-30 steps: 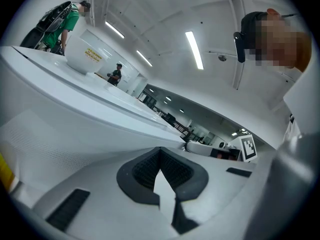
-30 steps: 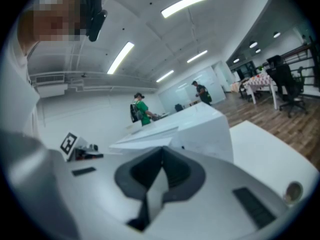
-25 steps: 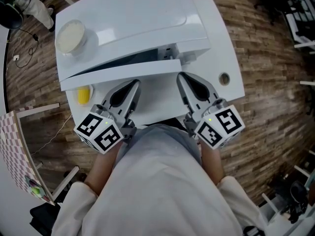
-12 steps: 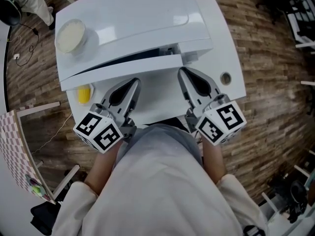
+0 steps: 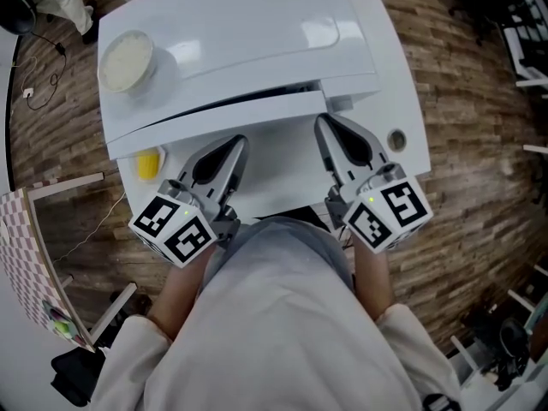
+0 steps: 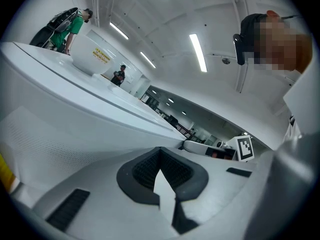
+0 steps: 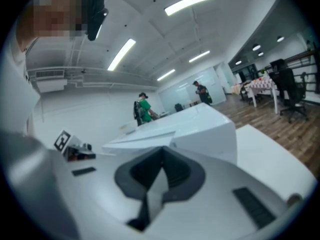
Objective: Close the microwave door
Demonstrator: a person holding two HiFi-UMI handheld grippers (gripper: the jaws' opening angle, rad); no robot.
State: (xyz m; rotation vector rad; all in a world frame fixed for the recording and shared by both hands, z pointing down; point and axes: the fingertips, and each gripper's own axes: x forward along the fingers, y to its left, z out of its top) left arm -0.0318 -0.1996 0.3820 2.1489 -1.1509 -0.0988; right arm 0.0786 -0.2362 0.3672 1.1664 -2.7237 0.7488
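Microwave door (image 5: 214, 116) swung inward, just beyond right tongs (image 5: 324, 124).

Bowl: the white bowl (image 6: 92, 54) on top of the white microwave (image 5: 231, 32) bears a yellow label (image 6: 101, 57) with dark print, too small to read.
Left cube: the marker cube (image 5: 171, 228) of the left gripper (image 5: 233, 146) shows black-and-white square patterns, no letters or digits.
Right cube: the right gripper (image 5: 328, 127) carries a like cube (image 5: 385, 217), patterns only.
Elsewhere: nothing legible.
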